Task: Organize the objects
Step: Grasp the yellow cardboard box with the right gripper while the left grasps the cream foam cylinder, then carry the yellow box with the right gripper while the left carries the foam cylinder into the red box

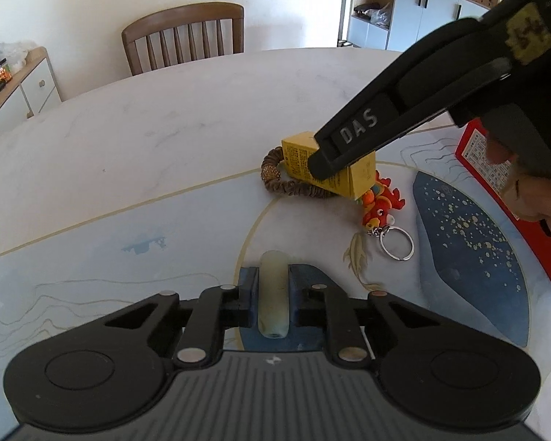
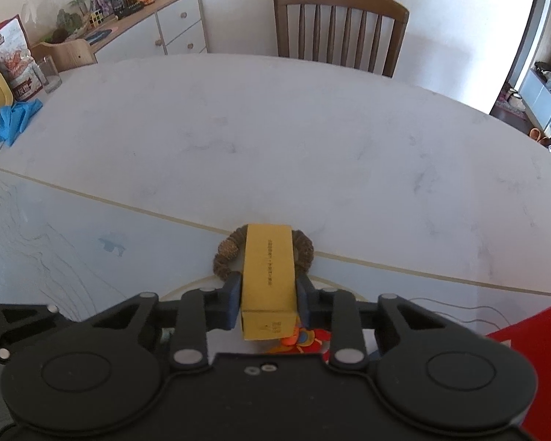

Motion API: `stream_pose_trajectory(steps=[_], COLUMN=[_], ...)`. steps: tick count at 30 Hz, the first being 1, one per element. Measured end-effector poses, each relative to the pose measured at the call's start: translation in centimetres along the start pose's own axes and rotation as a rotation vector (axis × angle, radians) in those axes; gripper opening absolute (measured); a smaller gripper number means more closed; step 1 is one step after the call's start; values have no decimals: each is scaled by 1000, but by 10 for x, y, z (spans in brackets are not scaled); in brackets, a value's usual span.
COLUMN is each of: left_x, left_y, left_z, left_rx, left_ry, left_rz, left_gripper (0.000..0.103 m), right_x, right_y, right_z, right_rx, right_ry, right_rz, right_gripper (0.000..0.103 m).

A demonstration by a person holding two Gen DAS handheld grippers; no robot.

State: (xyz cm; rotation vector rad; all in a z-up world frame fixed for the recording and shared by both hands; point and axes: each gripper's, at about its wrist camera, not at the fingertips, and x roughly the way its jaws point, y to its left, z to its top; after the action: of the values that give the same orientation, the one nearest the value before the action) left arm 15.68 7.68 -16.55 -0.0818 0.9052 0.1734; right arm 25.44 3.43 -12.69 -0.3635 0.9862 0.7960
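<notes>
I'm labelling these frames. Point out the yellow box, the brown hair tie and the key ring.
yellow box (image 2: pixel 269 264): right wrist view, top face.
brown hair tie (image 1: pixel 294 187): left wrist view, near ruffled band.
key ring (image 1: pixel 396 244): left wrist view, metal loop.

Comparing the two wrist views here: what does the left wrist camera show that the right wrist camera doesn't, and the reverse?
Only the left wrist view shows the pale cylinder clamped in the left gripper, and the key ring on the orange dragon charm. Only the right wrist view shows the blue gloves and the drinking glass. Both show the yellow box held by the right gripper, the brown scrunchie beneath it, the red box and the wooden chair.
</notes>
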Motion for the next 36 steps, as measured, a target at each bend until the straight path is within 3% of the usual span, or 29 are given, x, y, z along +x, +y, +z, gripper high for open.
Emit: stream_pose_trajectory(steps=[13,22,36], left_x=[-22,-59,-123], left_y=[-6,-18,-79], left_z=[4,17,46], left_rx=[-13,-43,-10], left_ry=[7,-17,-87], left_rz=[8,-47,-95], left_gripper=[15,15,15], right_x=[-46,-99,-181], right_y=[-7,-17,-66], right_z=[-14,-35,-80], right_rx=[66,79,153], right_ry=[-78,-137,-232], right_rz=[29,45,-5], right_gripper=[28,28,28])
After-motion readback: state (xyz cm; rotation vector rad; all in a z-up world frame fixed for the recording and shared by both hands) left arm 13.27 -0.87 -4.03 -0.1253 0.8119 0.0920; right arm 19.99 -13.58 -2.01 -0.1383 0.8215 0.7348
